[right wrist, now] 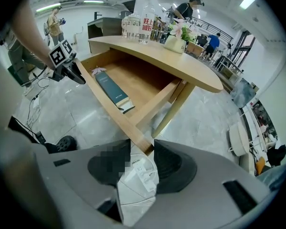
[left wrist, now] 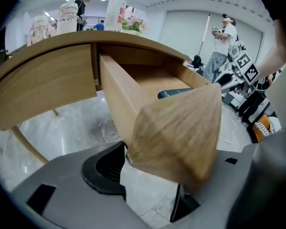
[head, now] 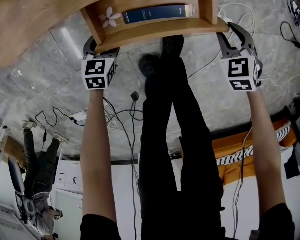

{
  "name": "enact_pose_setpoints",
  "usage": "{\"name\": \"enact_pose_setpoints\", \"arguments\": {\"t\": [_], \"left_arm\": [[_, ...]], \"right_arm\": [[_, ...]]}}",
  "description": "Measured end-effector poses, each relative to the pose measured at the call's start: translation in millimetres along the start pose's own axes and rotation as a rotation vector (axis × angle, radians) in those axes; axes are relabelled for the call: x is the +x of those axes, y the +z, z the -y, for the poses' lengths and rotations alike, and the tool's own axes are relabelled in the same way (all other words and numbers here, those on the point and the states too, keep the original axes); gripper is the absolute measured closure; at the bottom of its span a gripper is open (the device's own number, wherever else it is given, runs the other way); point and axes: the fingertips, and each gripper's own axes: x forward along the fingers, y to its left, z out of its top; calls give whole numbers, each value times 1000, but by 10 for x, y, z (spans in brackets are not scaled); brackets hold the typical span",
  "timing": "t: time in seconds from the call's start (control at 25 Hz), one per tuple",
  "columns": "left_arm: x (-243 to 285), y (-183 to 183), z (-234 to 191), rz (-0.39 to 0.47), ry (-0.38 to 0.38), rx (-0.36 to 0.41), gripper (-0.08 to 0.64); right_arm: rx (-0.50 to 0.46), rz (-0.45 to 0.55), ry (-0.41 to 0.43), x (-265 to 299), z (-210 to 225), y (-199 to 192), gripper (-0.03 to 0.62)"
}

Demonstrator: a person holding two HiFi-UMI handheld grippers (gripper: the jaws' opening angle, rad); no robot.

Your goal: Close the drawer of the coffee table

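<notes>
Head view puts the drawer (head: 155,31) straight ahead of me, pulled well out from under the curved tabletop (head: 35,14). A dark book (head: 155,13) and a small pale flower (head: 110,18) lie inside it. Its front panel runs left to right across the view, and that is the line that matters. The drawer slides square to that panel, away from me and in under the tabletop. The left gripper (head: 101,49) sits at the panel's left end and the right gripper (head: 235,36) at its right end, both pointing steeply down. Neither hand is nearer than the other; they bracket the panel about evenly.

In the left gripper view the jaws stand wide, with the drawer's near corner filling the gap between them, and I see no pad pressing on the wood. In the right gripper view the jaws are parted less. The panel's end corner pokes in between them, right beside the right-hand pad. Whether it touches I cannot tell, but it does not look clamped.

My judgement is that the drawer is fully open, so the closing has not begun. The next move wants an even push from both ends, square to the panel. If one end leads, I'd expect the drawer to skew and bind on its runners.
</notes>
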Motion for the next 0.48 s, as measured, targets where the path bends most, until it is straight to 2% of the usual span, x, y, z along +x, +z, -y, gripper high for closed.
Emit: {"name": "enact_pose_setpoints", "arguments": {"t": [0.48], "left_arm": [[-134,40,6,-9,-4,-27,302]], "right_arm": [[48,-4,1,-83,89,83,446]]}}
